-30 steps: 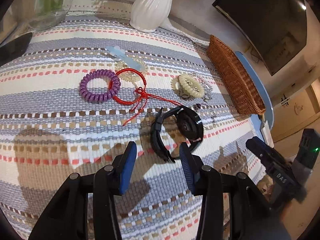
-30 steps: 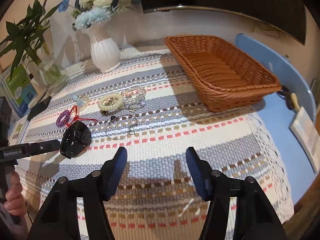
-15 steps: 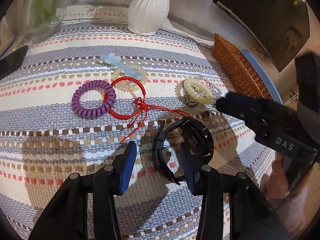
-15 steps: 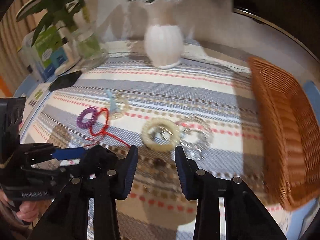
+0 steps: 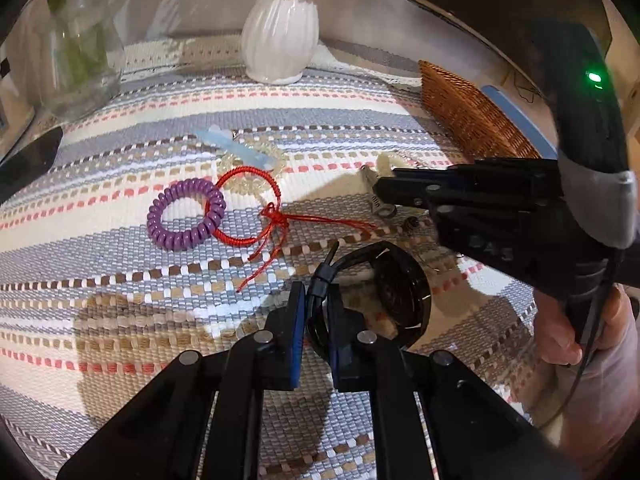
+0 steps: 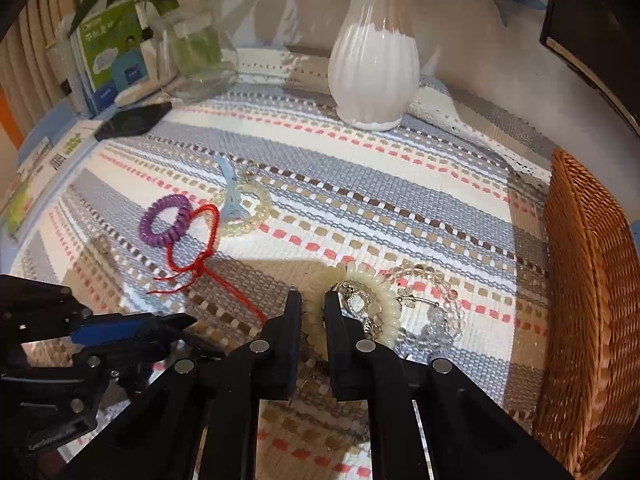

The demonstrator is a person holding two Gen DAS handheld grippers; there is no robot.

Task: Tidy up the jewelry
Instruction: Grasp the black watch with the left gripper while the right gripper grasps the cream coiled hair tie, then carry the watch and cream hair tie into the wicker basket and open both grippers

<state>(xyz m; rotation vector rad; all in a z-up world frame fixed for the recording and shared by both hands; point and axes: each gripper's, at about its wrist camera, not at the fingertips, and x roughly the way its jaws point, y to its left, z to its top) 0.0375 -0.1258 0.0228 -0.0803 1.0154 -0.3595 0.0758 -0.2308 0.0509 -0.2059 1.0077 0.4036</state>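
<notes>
My left gripper is shut on the strap of a black watch lying on the striped cloth. My right gripper points down at a cream bead bracelet. Its jaws are closing, with the bracelet's left rim between the pads. A silver chain bracelet and a clear crystal bracelet lie tangled with it. Farther left lie a purple coil hair tie, a red cord bracelet, a pale blue clip and a pale bead bracelet. The right gripper also shows in the left wrist view.
A wicker basket stands at the cloth's right edge. At the back stand a white vase and a glass vase with a plant. A black phone and booklets lie far left. A person's hand holds the right gripper.
The left jaws closed onto the watch strap. The right gripper swung left from the basket side to the cream bracelet, rolled, and its jaws narrowed around the bracelet's rim.
</notes>
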